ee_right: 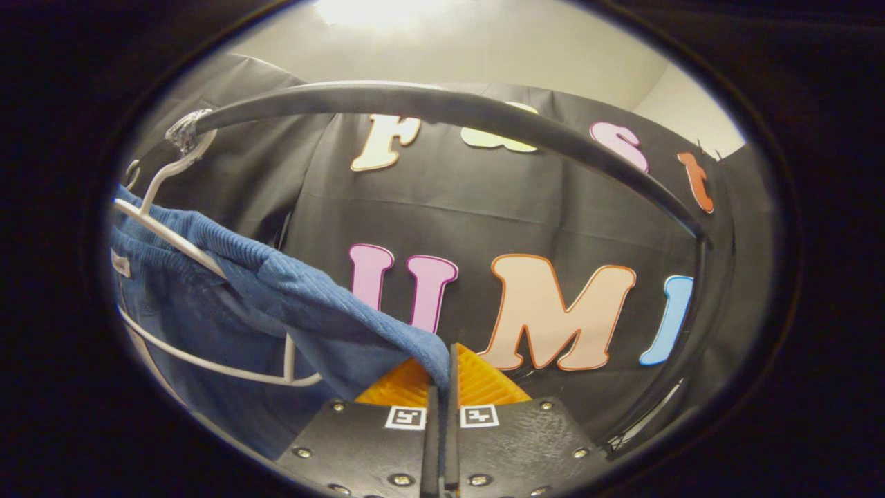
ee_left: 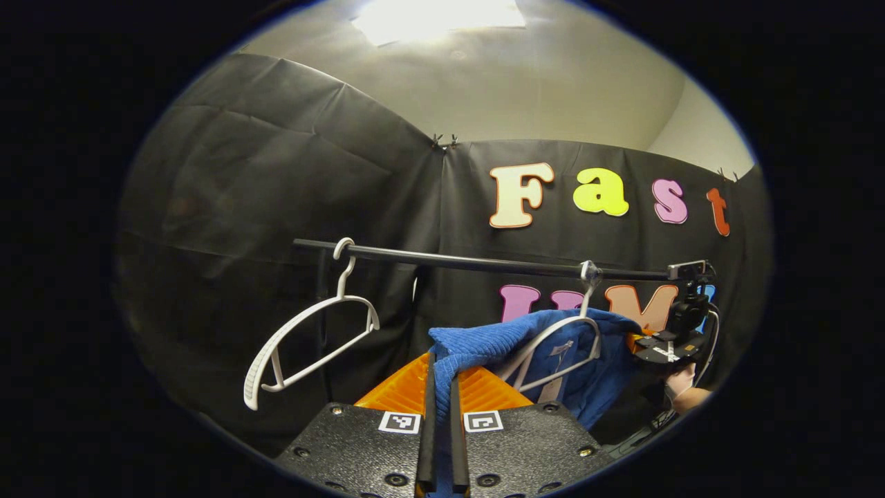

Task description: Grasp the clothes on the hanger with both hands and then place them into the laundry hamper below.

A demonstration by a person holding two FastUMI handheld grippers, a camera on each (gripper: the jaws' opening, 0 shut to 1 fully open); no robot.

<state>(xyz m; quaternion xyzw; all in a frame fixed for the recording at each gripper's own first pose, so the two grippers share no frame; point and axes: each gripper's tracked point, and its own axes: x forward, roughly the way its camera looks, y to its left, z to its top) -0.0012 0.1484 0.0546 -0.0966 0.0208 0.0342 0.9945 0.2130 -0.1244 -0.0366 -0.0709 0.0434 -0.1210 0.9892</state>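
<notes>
Left gripper view: the left claw (ee_left: 440, 387) sits at bottom centre, fingers pinched nearly together on one corner of the blue garment (ee_left: 553, 349), the cloth bunched between the tips just above them. From that pinch the garment runs to the right of the frame and slightly up, its long axis roughly level, draped over a white hanger (ee_left: 560, 346) that hooks on the black rail (ee_left: 484, 263). An empty white hanger (ee_left: 304, 349) hangs on the same rail at centre left, tilted, well apart from the garment. At the right edge of the frame the right claw (ee_left: 667, 349) shows at the garment's far end, a hand (ee_left: 681, 391) just below it; its fingers are too small here to judge. Right gripper view: the right claw, at bottom centre, is clenched on the opposite corner of the blue garment, cloth caught at the tips. From here the garment stretches to the left and up toward the hanger's hook in the upper left of the frame, and the rail arcs across the top. Both claws point forward and slightly up, each holding one end, so the cloth spans between them beneath the rail. The hamper is out of frame; by the task it lies below. Judgement: the garment still rides the hanger, so it likely needs freeing before lowering.
</notes>
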